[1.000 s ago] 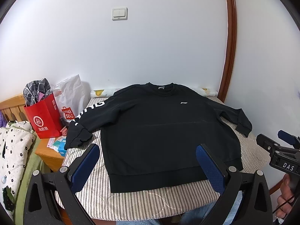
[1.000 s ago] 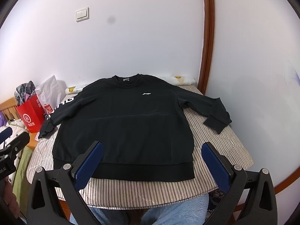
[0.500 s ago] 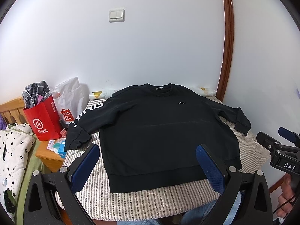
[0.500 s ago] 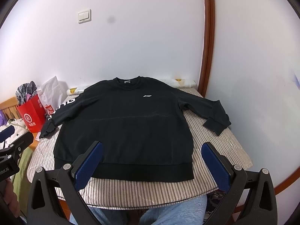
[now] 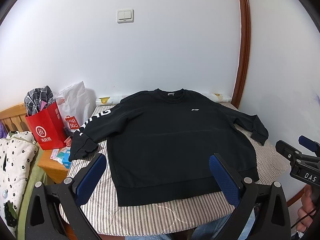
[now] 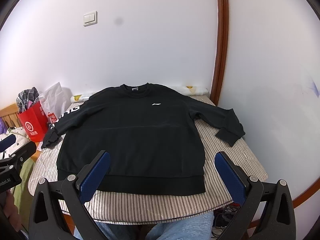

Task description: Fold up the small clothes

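The black sweatshirt lies flat and face up on the striped worktop. Its neck is at the far end by the wall and its bottom hem is near me. Both sleeves are spread out to the sides. The sleeve with white letters hangs a bit over the worktop edge, and the other sleeve lies bent on the stripes.

I think the folding has not started yet. Nothing is folded, so this looks like the very first step. My next move should be to go down and pinch a sleeve or a side of the sweatshirt, then bring it across the middle. Cloth is soft, so I must grab just the part I want.

My left gripper hangs above the near hem, spread wide and holding nothing. My right gripper hangs over the hem too, also spread wide and empty. Neither one touches the cloth. Both point forward toward the wall, side by side. A red bag stands off to the left, well apart.
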